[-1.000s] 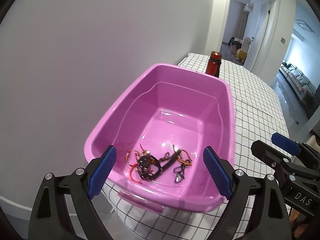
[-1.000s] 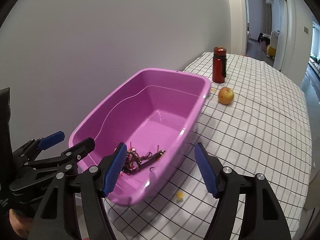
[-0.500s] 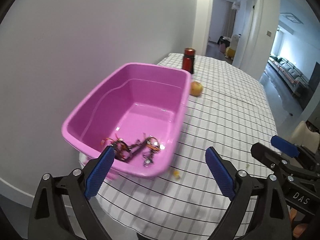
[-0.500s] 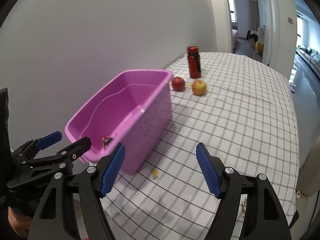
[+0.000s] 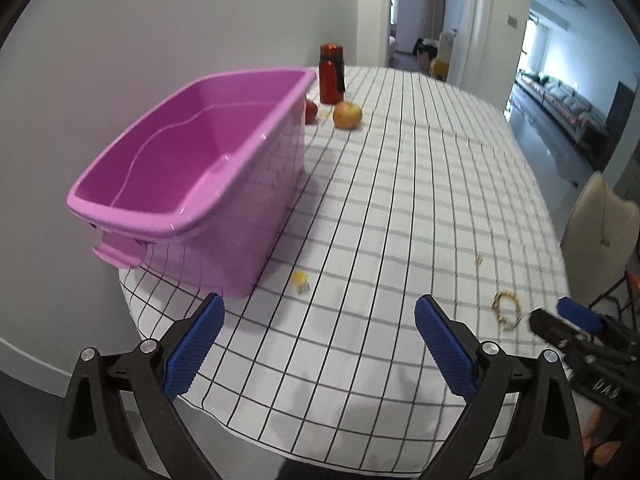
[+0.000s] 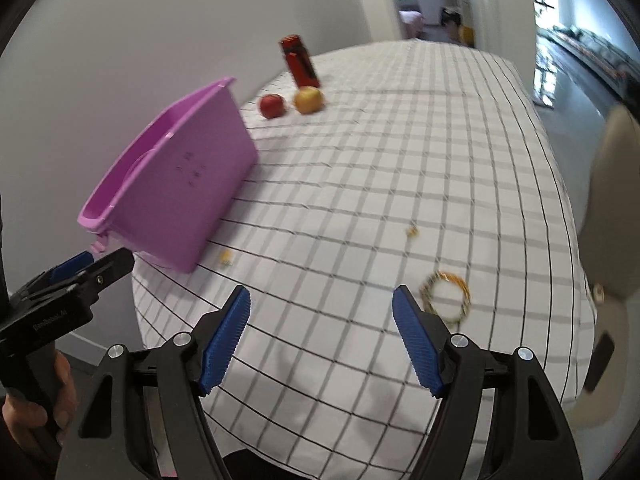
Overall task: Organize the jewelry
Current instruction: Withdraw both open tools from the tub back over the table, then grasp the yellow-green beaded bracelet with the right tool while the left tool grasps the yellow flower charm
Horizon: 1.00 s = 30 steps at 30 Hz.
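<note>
Left wrist view first: the left gripper [image 5: 316, 344] sits at the bottom of the frame with its blue pads spread wide, nothing between them, just checked tablecloth [image 5: 400, 208] underneath. The pink tub [image 5: 192, 168] fills the left half of the frame, standing on the cloth by the wall; from this angle I can't see what's at the bottom of it. A small yellow trinket [image 5: 300, 280] lies on the cloth just right of the tub's near corner, roughly center frame. Another tiny gold bit [image 5: 478, 259] is off to the right, and a beaded bracelet [image 5: 507, 309] lies at lower right, close to the tip of the right gripper [image 5: 576, 322] poking in from the right edge. At the top middle there's a red bottle [image 5: 331, 74] with a yellowish apple [image 5: 347, 115] in front of it and a red apple [image 5: 311, 111] partly hidden behind the tub corner. A cream chair [image 5: 600, 232] is at the right edge.

Right wrist view, kinda blurry: the right gripper [image 6: 322, 338] is at bottom center, pads also wide apart and empty. The bracelet [image 6: 446, 298] lies just up and right of its right pad, not touching. Tub [image 6: 180, 192] at left, yellow trinket [image 6: 226, 258] near its bottom corner, gold bit [image 6: 412, 231] right of center. Bottle [image 6: 299, 62] and both apples [image 6: 308, 99] [image 6: 273, 106] up top. The left gripper [image 6: 92, 266] enters at the left edge; from here its opening isn't readable.
</note>
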Motion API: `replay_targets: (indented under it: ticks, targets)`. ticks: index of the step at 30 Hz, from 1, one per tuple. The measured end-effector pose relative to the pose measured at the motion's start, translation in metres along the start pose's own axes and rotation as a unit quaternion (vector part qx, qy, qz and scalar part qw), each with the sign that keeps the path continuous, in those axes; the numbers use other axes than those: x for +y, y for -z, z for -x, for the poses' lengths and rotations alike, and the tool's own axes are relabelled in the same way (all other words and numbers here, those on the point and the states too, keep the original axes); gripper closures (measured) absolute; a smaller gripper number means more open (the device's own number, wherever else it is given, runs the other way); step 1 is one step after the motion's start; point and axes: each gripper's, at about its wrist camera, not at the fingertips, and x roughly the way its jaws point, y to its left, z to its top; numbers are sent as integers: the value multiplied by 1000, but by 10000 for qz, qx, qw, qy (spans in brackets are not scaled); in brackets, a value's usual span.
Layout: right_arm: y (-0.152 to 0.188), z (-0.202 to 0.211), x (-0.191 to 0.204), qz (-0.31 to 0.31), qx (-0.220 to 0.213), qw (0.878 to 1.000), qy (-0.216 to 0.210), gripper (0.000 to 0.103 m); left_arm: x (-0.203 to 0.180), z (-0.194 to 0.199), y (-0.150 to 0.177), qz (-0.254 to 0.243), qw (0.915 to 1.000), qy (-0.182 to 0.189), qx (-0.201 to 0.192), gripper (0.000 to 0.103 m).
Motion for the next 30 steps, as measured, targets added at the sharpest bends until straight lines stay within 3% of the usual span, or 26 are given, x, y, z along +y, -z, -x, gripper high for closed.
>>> replay_targets:
  ticks: [8, 16, 24, 30]
  targets:
    - [24, -14, -19, -549, -140, 9966, 593, 33, 4, -43, 5, -180, 9995, 259, 44, 9]
    - [42, -25, -39, -1098, -310, 9843, 1346, 33, 6, -89, 7, -347, 9976, 596, 65, 9]
    - [50, -52, -55, -1178, -352, 9770, 1742, 33, 12, -125, 14, -347, 9986, 408, -48, 9]
    - [50, -77, -66, -1098, -399, 9793, 1654, 33, 16, -140, 26, -174, 9992, 228, -275, 9]
